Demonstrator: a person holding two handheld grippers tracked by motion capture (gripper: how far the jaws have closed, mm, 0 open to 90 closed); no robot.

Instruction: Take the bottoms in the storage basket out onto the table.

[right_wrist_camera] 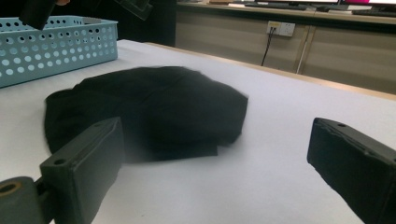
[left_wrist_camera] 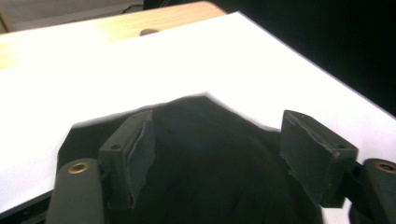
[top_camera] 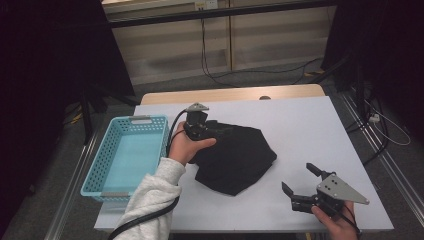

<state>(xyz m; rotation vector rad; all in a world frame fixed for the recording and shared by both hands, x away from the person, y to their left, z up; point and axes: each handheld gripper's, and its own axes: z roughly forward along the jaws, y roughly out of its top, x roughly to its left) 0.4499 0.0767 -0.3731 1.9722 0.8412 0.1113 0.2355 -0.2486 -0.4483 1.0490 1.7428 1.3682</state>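
Observation:
A folded black cloth [top_camera: 235, 155] lies in the middle of the white table [top_camera: 305, 125]. My left gripper [top_camera: 202, 127] rests at the cloth's back left corner, held by a hand in a grey sleeve. In the left gripper view its jaws [left_wrist_camera: 219, 135] stand wide apart over the cloth [left_wrist_camera: 210, 168], and the pads do not press on it. My right gripper [top_camera: 298, 177] hovers open near the table's front right, pointing toward the cloth, with nothing between its fingers. The right gripper view [right_wrist_camera: 217, 140] shows the cloth [right_wrist_camera: 149, 107] lying a short way ahead.
A light blue perforated basket [top_camera: 135, 120] stands at the table's left edge and holds nothing; it also shows in the right gripper view [right_wrist_camera: 56, 42]. A wooden strip [top_camera: 230, 94] runs along the far edge. Cables lie on the floor beyond.

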